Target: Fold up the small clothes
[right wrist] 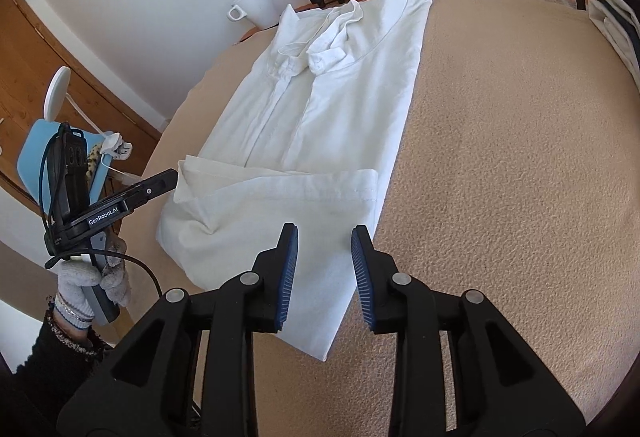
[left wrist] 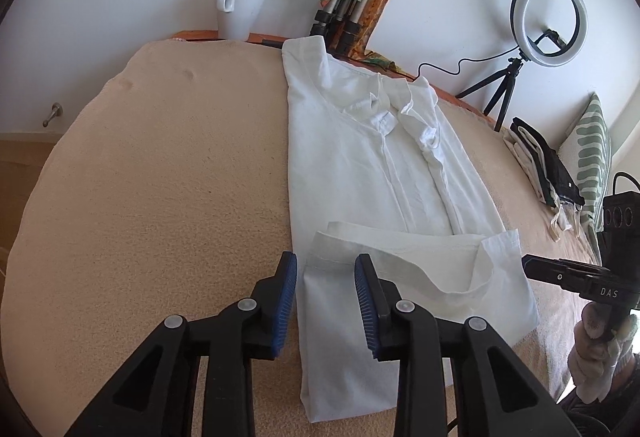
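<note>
Left tongs [left wrist: 326,301] (marked "GenRobot.AI") and right tongs [right wrist: 325,275] gape, empty, above white shirt [left wrist: 360,165].

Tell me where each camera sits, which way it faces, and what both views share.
Left wrist: on the left claw, looking down along its open fingers at the near left corner of the white shirt; the gloved right hand shows at the right edge.
Right wrist: on the right claw, open over the shirt's near right edge; the gloved left hand shows at left.
Shared: shirt, beige cover, white mug, tripod legs.
</note>
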